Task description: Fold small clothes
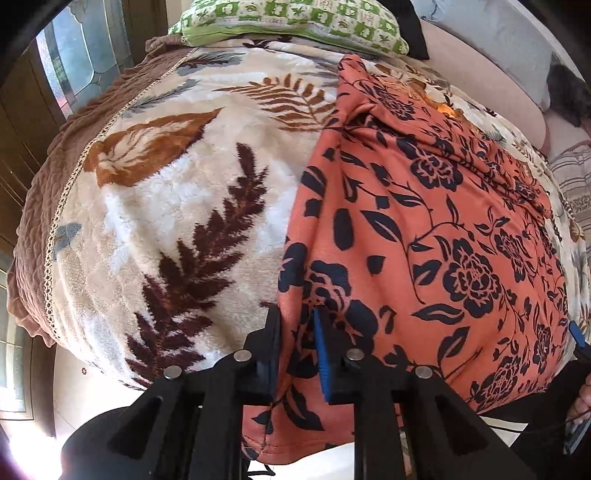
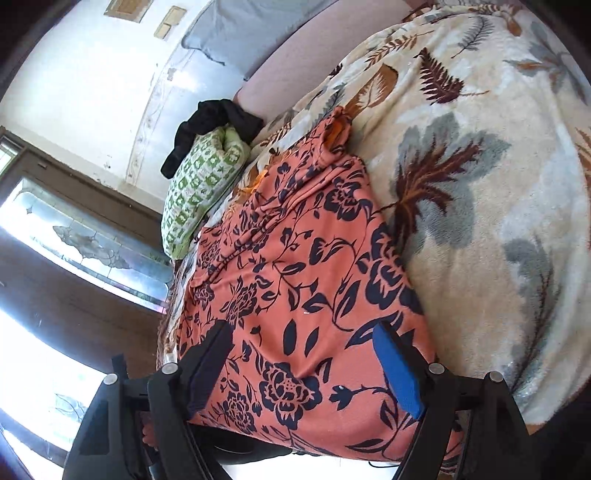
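Salmon-orange fabric with a dark navy flower print, the garment (image 1: pixel 424 236), lies spread lengthwise on the fleece leaf-pattern blanket (image 1: pixel 177 206) that covers the bed. Its near hem hangs toward the camera at the bed's edge; its far end, bunched and creased, reaches toward the green-and-white patterned pillow (image 1: pixel 295 22).

Left gripper (image 1: pixel 299 354): jaws drawn close together, with a vertical pleat of the garment's left edge pinched between the black finger and the blue pad. Judged a firm pinch on the cloth.

Right gripper (image 2: pixel 306 369): jaws spread wide above the near part of the garment. Cloth shows between the fingers, but the pads do not press on it; nothing is held on this side.

Progress: judged early. In the left wrist view the left side of the cloth stands up as a ridge, and in the right wrist view the right side shows a straight raised border, which may be a first lengthwise fold, though the pictures do not settle it. The far end is wrinkled and unsmoothed. No compact folded packet is visible. Remaining, by judgement: secure the second corner with the right claw, carry the near edge over, flatten, and reduce further.

Containers: none visible. No basket, drawer or bin appears in either view. A dark item of clothing (image 2: pixel 207 129) lies heaped on the pillow, unfolded; whether it belongs to the task cannot be told.
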